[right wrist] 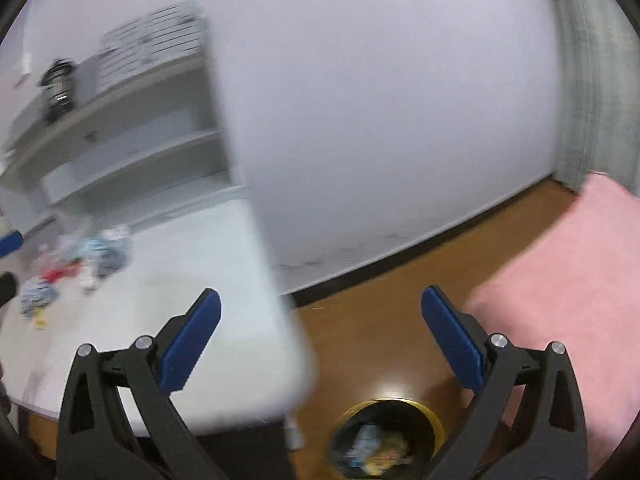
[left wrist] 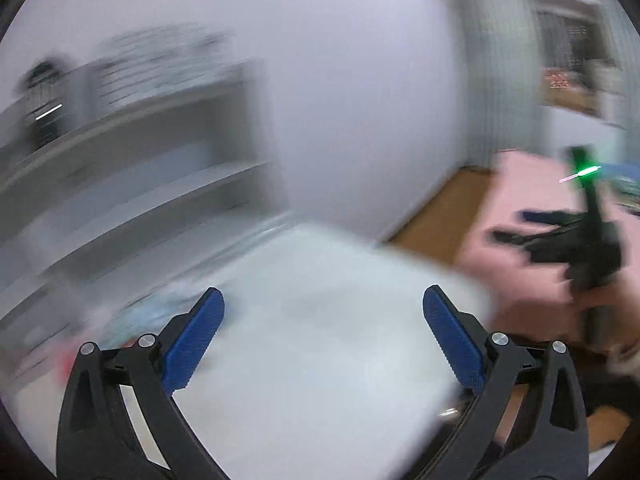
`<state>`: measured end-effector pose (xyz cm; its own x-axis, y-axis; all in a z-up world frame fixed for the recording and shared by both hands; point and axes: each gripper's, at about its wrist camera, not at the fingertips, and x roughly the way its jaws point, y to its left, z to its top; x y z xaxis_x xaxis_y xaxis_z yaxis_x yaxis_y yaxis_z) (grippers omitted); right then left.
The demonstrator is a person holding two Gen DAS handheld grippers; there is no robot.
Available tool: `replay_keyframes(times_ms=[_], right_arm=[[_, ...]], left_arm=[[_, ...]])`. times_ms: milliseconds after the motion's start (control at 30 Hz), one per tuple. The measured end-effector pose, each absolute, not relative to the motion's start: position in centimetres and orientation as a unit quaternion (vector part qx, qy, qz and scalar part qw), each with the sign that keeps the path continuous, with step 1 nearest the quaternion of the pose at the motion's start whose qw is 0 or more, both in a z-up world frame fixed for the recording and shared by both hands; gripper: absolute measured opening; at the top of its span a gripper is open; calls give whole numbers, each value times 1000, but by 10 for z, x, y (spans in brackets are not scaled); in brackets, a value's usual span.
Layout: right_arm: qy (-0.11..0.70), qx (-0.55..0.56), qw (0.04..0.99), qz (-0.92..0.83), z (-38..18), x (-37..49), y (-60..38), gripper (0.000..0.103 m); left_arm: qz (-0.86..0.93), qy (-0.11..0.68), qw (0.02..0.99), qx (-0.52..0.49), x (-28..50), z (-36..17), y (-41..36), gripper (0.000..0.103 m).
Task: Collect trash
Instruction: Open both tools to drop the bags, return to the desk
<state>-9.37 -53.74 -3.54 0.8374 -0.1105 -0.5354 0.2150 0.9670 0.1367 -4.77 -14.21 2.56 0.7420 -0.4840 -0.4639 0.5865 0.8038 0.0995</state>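
Note:
Both views are motion-blurred. A heap of crumpled wrappers and small trash (right wrist: 76,264) lies on the far left part of the white table (right wrist: 192,280); it shows as a blurred patch in the left wrist view (left wrist: 132,320). A round gold-rimmed bin (right wrist: 386,440) with trash inside stands on the wooden floor by the table's right edge. My left gripper (left wrist: 324,332) is open and empty above the table (left wrist: 320,320). My right gripper (right wrist: 320,332) is open and empty, above the table corner and the bin; it also shows in the left wrist view (left wrist: 520,232).
White shelves (right wrist: 120,140) stand behind the table, with a dark lantern-like object (right wrist: 60,84) on top. A white wall (right wrist: 380,120) runs behind. A pink bed or cover (right wrist: 568,280) lies at the right. Wooden floor (right wrist: 400,292) lies between table and bed.

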Motion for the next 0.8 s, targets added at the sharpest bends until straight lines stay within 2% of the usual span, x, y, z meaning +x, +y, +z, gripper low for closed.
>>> replay_keyframes(times_ms=[200, 333, 400, 600, 800], right_arm=[[292, 64, 954, 22, -19, -40, -442, 97], [327, 52, 939, 88, -28, 5, -388, 97], [343, 45, 931, 115, -37, 20, -361, 97], [388, 32, 901, 192, -64, 61, -291, 97], [392, 1, 890, 234, -66, 83, -248, 97]], left_arm=[[-71, 282, 955, 55, -20, -2, 38, 97], [-14, 322, 946, -23, -10, -27, 111, 96], [-8, 333, 942, -32, -3, -32, 120, 96], [-30, 359, 933, 2, 22, -52, 82, 96], [-44, 380, 923, 25, 53, -72, 59, 96]])
